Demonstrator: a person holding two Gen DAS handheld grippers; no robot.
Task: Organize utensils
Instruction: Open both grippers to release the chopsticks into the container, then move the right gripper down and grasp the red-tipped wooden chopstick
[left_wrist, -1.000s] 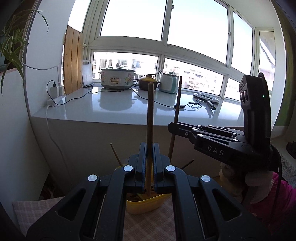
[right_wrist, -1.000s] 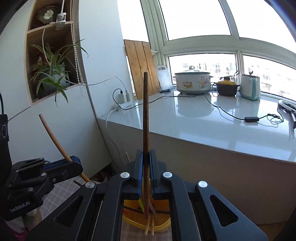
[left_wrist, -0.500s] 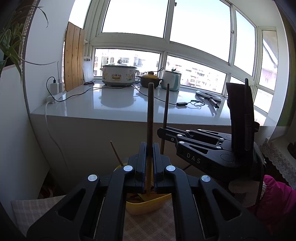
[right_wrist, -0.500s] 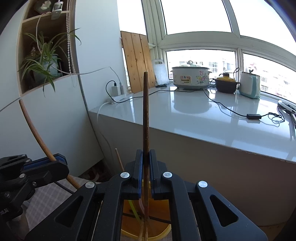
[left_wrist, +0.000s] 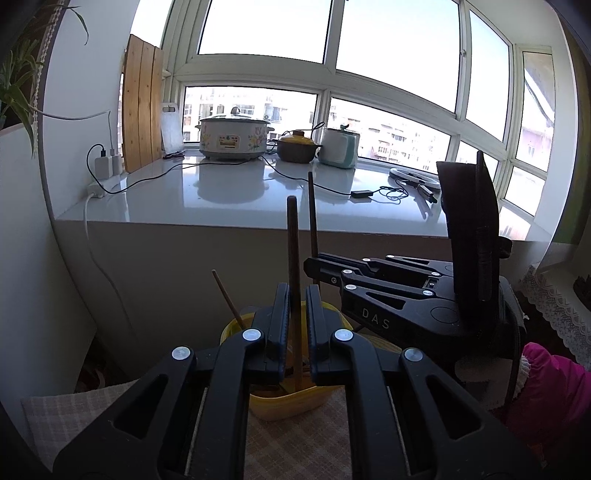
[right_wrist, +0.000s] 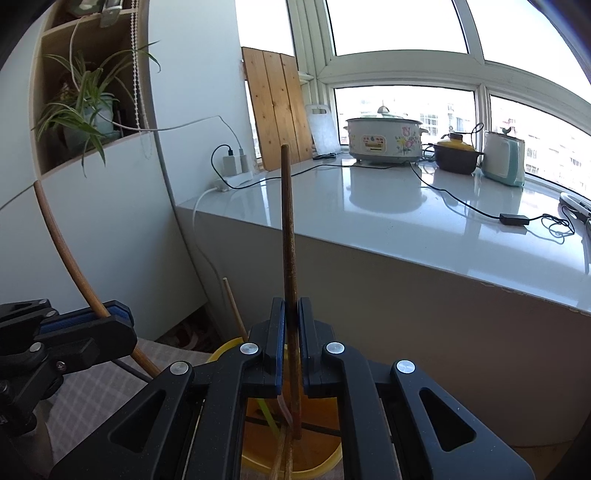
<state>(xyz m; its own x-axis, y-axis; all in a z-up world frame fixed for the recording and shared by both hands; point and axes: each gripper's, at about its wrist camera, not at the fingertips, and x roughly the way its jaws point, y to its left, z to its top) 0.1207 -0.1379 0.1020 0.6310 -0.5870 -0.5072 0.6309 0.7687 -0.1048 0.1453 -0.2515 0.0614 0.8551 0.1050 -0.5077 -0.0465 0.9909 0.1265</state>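
My left gripper (left_wrist: 295, 314) has opened a little around a brown wooden stick (left_wrist: 293, 258) that stands upright with its lower end in the yellow utensil holder (left_wrist: 284, 404). My right gripper (right_wrist: 291, 325) has its jaws slightly apart around a darker wooden stick (right_wrist: 287, 229), whose tip rests inside the yellow holder (right_wrist: 295, 461). The right gripper (left_wrist: 314, 264) shows beside mine in the left wrist view. The left gripper (right_wrist: 114, 317) shows at the left in the right wrist view, with its stick (right_wrist: 62, 254). Another thin stick (left_wrist: 227, 297) leans in the holder.
A white counter (left_wrist: 240, 199) runs behind with a slow cooker (left_wrist: 234, 136), a brown pot (left_wrist: 297, 151), a kettle (left_wrist: 340, 147) and cables. A wooden board (left_wrist: 142, 110) leans at the window. A checked cloth (left_wrist: 70, 417) covers the table under the holder.
Both sticks have dropped lower into the yellow holder. The jaws of both grippers have parted slightly from the sticks. The right gripper has moved closer to the left one.
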